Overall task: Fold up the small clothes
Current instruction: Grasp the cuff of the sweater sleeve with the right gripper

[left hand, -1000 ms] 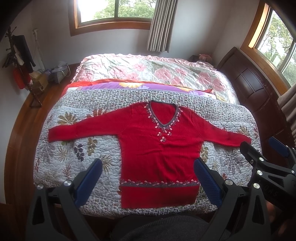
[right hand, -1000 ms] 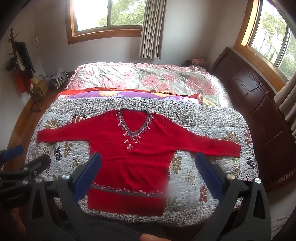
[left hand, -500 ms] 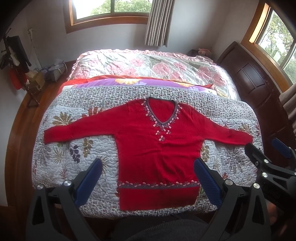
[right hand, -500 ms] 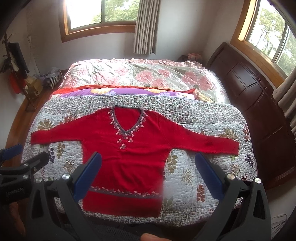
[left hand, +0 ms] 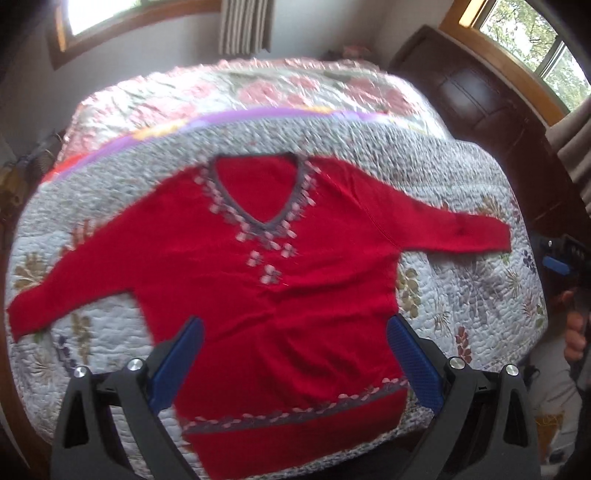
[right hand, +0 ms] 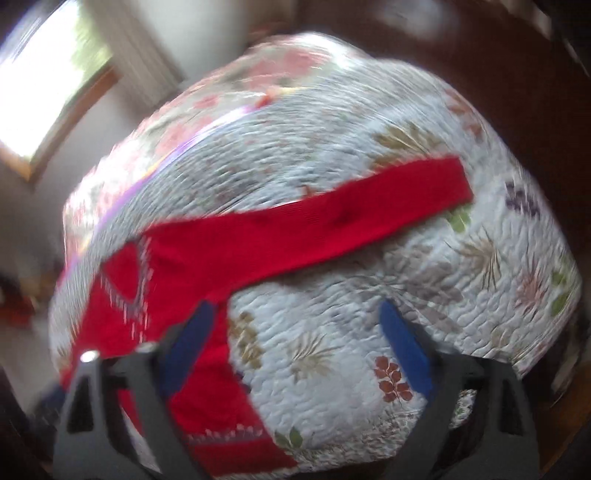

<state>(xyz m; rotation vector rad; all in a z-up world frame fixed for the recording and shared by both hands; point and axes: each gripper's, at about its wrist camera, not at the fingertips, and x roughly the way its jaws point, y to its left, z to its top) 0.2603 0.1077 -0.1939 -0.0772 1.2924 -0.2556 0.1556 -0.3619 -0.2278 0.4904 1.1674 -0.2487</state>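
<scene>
A red long-sleeved sweater with a grey, pink-beaded V-neck lies flat, front up, on a quilted bed, both sleeves spread out. My left gripper hovers open above the sweater's lower body, its blue pads either side of the waist. In the blurred right wrist view the sweater's right sleeve runs diagonally across the quilt. My right gripper is open above the quilt just below that sleeve, holding nothing; it also shows at the left wrist view's right edge.
The leaf-patterned quilt covers the bed's near half, with a pink floral cover behind. Dark wooden furniture stands along the right side. Windows and a curtain are on the far wall. A hand shows at the right.
Both grippers have moved forward and down toward the bed. The right one swung right, now over the quilt beneath the right sleeve. The sweater has not moved.
</scene>
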